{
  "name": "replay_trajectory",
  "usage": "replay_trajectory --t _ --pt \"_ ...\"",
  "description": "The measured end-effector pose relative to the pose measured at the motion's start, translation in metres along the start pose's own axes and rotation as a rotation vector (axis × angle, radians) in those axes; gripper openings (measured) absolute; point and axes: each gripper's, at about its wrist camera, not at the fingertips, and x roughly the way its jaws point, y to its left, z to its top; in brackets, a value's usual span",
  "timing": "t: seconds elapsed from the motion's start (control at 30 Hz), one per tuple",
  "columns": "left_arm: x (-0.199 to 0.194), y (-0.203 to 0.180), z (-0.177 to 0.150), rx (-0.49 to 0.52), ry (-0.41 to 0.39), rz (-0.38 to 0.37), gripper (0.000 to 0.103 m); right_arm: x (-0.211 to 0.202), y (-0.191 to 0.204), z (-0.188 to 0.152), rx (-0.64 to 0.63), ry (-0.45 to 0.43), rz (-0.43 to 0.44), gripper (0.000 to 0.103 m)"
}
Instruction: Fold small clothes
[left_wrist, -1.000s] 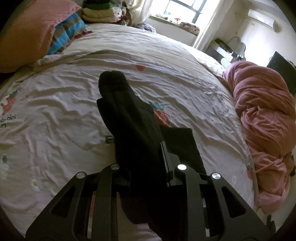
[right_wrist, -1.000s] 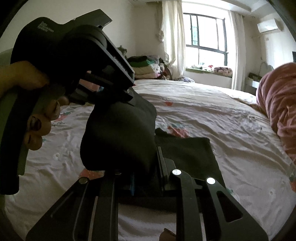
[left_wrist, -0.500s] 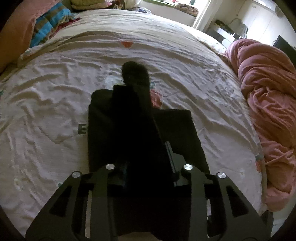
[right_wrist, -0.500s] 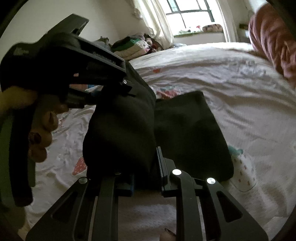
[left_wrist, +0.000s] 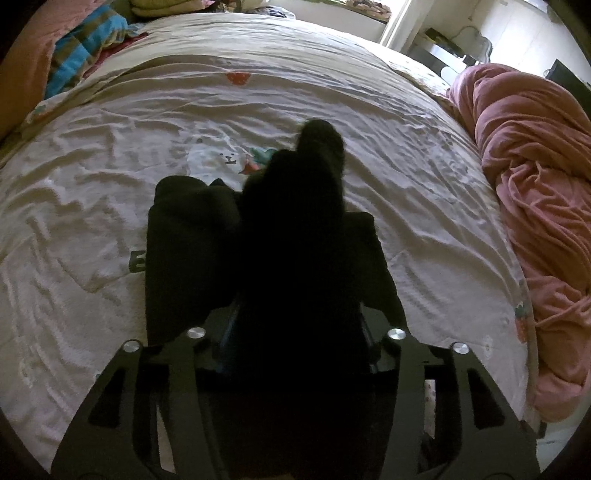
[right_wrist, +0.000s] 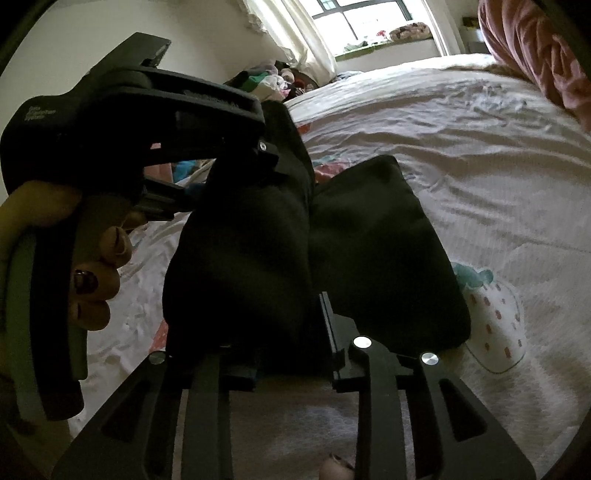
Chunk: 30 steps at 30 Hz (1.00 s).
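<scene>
A small black garment (left_wrist: 192, 243) lies partly on the white printed bedsheet (left_wrist: 92, 192). Both grippers hold it. My left gripper (left_wrist: 295, 325) is shut on a bunched fold of the black garment that rises over its fingers and hides them. My right gripper (right_wrist: 280, 354) is shut on the garment's near edge (right_wrist: 236, 258); the rest of the cloth (right_wrist: 384, 243) spreads flat to the right. The left gripper's body and the hand holding it (right_wrist: 99, 258) fill the left of the right wrist view, close to the cloth.
A crumpled pink blanket (left_wrist: 535, 206) lies along the bed's right side. A pink pillow and a blue striped cloth (left_wrist: 77, 62) sit at the far left. Folded clothes (right_wrist: 266, 81) are stacked by the window. The bed's edge runs below the pink blanket.
Both grippers have carried the held fold forward over the flat part of the garment and lower toward the bed. More of the cloth now lies on the sheet.
</scene>
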Motion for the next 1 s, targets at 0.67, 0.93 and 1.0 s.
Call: replay_trajectory --t 0.67,0.93,1.0 --pt "-0.028 0.007 -0.007 -0.012 -0.094 -0.032 0.071 0.002 -0.031 -0.001 0.172 0.044 0.086 0.043" --pt "-0.033 0.040 -0.032 -0.008 -0.113 0.067 0.072 -0.039 -0.042 0.017 0.201 -0.019 0.072 0.066" --pt "-0.032 0.043 -0.040 0.000 -0.121 0.087 0.072 -0.055 -0.045 0.028 0.184 -0.064 0.039 0.068"
